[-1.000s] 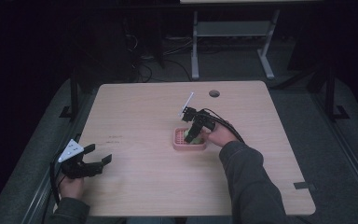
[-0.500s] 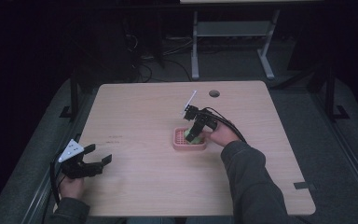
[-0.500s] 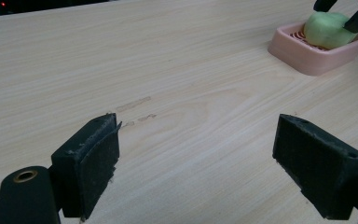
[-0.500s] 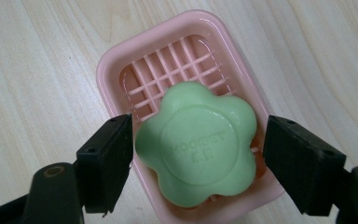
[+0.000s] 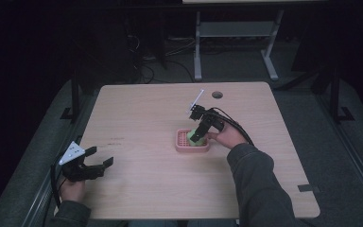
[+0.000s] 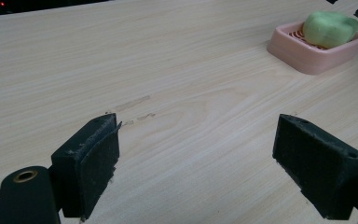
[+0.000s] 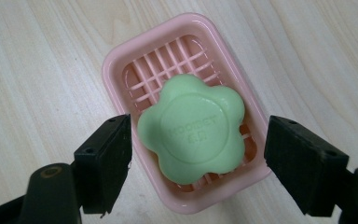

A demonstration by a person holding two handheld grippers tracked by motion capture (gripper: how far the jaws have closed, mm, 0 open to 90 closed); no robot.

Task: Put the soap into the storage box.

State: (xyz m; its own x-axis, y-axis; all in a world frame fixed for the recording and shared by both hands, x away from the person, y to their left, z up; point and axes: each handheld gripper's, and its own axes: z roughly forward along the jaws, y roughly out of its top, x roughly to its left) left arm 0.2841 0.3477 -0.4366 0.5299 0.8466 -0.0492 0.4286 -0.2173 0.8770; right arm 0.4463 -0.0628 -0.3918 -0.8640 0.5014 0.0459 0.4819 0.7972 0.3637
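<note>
Your right gripper (image 7: 198,149) hangs over the pink dish (image 7: 121,65) mid-table, jaws apart on either side of the green soap (image 7: 191,128), which lies in the dish. Your left gripper (image 6: 198,161) sits low at the table's (image 5: 137,113) near-left corner, jaws spread wide, gripping nothing.

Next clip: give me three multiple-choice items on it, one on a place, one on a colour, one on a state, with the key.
1. Where does the soap lie?
A. in the pink dish
B. on the bare table
C. in the left tongs

2. What colour is the soap?
A. white
B. green
C. blue

3. How are the right tongs?
A. shut on the soap
B. shut on the dish
C. open, jaws either side of the soap

Key: 1 A, it rests on the dish's grid; 2 B, green in both gripper views; 3 C, gaps show at both jaws.
</note>
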